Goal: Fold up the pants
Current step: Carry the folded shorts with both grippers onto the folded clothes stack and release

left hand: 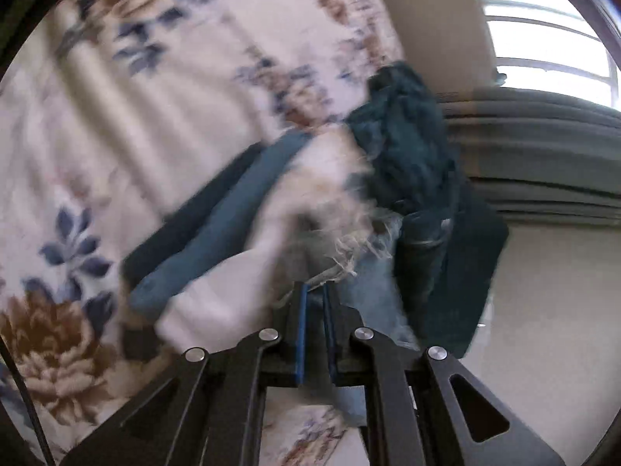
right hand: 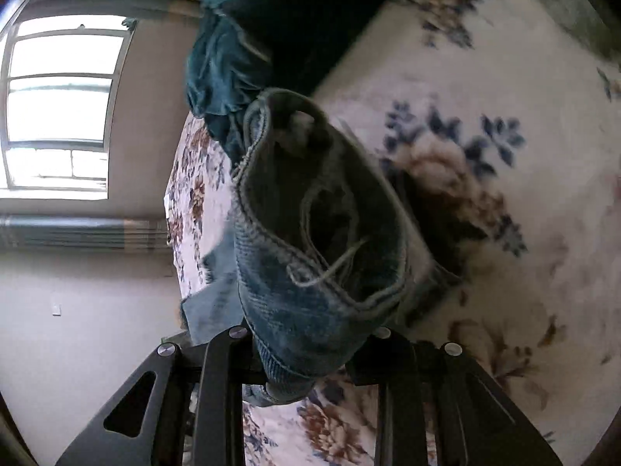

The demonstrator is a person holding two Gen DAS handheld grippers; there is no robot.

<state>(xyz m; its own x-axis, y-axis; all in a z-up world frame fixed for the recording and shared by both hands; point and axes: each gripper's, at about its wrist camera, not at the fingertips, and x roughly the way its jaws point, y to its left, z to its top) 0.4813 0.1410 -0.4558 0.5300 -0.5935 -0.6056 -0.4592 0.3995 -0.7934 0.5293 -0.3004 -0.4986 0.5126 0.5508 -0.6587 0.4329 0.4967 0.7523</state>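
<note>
The pants are dark blue jeans (left hand: 407, 155) with a frayed, pale edge, held up in the air above a floral bed cover (left hand: 116, 116). My left gripper (left hand: 315, 291) is shut, its blue pads pinching the frayed hem. In the right wrist view a bunched leg or waistband of the jeans (right hand: 310, 252) with thick seams hangs over my right gripper (right hand: 310, 353) and hides its fingertips; the jaws look closed on this cloth. The rest of the jeans (right hand: 240, 50) trails upward. The left view is motion-blurred.
The bed cover (right hand: 504, 155) is cream with blue and brown flowers and fills most of both views. A window (right hand: 58, 105) and grey curtains (left hand: 543, 147) stand beyond the bed's edge, with a beige wall (right hand: 77, 310) beside them.
</note>
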